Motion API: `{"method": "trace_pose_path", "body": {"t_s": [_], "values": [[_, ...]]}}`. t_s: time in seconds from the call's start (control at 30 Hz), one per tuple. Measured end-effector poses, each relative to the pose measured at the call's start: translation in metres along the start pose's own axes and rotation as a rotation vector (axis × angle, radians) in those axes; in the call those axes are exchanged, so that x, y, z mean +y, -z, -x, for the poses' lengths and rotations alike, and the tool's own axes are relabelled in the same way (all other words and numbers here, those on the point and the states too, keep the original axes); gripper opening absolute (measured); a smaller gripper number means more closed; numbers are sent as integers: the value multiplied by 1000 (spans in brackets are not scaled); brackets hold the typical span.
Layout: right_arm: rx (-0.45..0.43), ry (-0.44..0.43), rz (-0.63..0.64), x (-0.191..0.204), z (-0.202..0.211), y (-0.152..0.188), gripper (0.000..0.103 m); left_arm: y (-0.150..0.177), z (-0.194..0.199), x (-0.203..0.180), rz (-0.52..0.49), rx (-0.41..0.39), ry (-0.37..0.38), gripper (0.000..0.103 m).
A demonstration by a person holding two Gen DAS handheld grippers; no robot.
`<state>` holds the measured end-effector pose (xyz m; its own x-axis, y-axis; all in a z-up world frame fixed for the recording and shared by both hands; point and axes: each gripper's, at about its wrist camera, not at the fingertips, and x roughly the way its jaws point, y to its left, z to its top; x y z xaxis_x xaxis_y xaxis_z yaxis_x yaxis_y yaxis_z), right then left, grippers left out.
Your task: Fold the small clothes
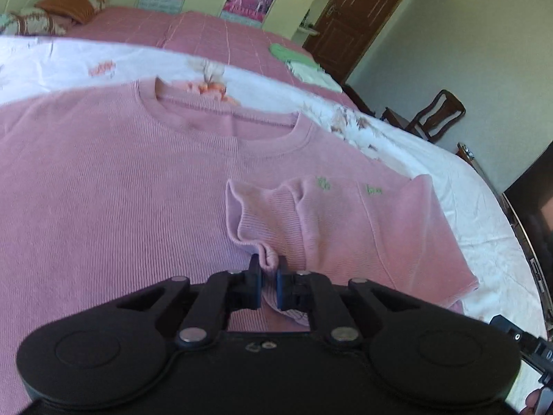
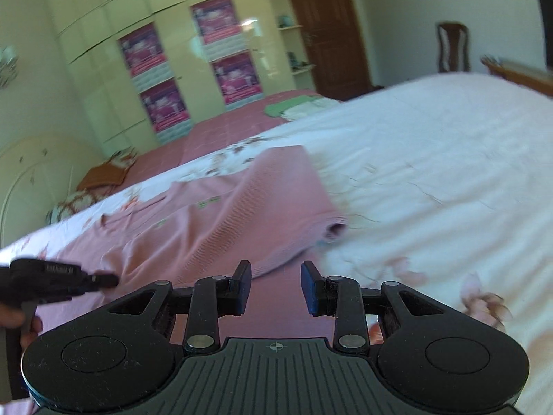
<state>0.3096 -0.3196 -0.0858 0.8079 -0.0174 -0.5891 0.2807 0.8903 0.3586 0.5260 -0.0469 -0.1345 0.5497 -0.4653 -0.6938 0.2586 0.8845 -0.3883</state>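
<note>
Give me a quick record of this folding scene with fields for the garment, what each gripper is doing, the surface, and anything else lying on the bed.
garment: pink knit sweater, spread flat, one sleeve folded across the front
left gripper: shut on the sleeve cuff
right gripper: open, nothing between its fingers, above the sweater's edge
surface: white floral bedsheet
other items: green and white folded clothes on the pink bedspread; pillows at its head
</note>
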Motion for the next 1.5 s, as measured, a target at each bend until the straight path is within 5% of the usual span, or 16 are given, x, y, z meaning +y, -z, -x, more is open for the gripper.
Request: {"method": "trace_pose_path", "body": {"t_s": [0.27,0.33,0.4,0.5,0.73,0.87,0.93,0.97,1.07,1.1,1.23,1.37,1.43,1.5], "values": [[19,-95,-394,-66,-1,-14,33,-11,65,14,-80,-186,-65,6],[12,-128,-444,-70,1,-16,56,-12,61,30,-71,-146,-85,6],[1,-153,-464,-71,3,-18,61,-10,56,40,-51,-116,-85,6],[20,-211,-510,-76,1,-22,61,-4,52,44,-42,-102,-85,9],[83,-312,-647,-84,-16,-26,61,1,41,55,4,-88,-104,47],[101,-310,-676,-90,-28,-29,59,-4,33,65,56,-81,-81,39],[107,-315,-696,-93,-33,-30,37,-6,28,70,86,-77,-79,32],[109,-312,-703,-95,-34,-30,36,-7,27,72,94,-78,-78,30],[109,-290,-699,-99,-34,-29,31,-10,22,70,73,-72,-81,6],[108,-268,-675,-100,-32,-30,3,-11,25,69,67,-93,-76,6],[77,-190,-572,-91,-18,-31,3,-9,47,60,1,-222,-110,5],[194,-170,-473,-82,-27,-24,4,-8,32,65,-25,-139,-126,6],[154,-159,-408,-80,-7,-28,19,-6,33,66,-27,-142,-135,18],[84,-147,-333,-77,15,-32,24,-7,34,69,-17,-157,-138,25]]}}
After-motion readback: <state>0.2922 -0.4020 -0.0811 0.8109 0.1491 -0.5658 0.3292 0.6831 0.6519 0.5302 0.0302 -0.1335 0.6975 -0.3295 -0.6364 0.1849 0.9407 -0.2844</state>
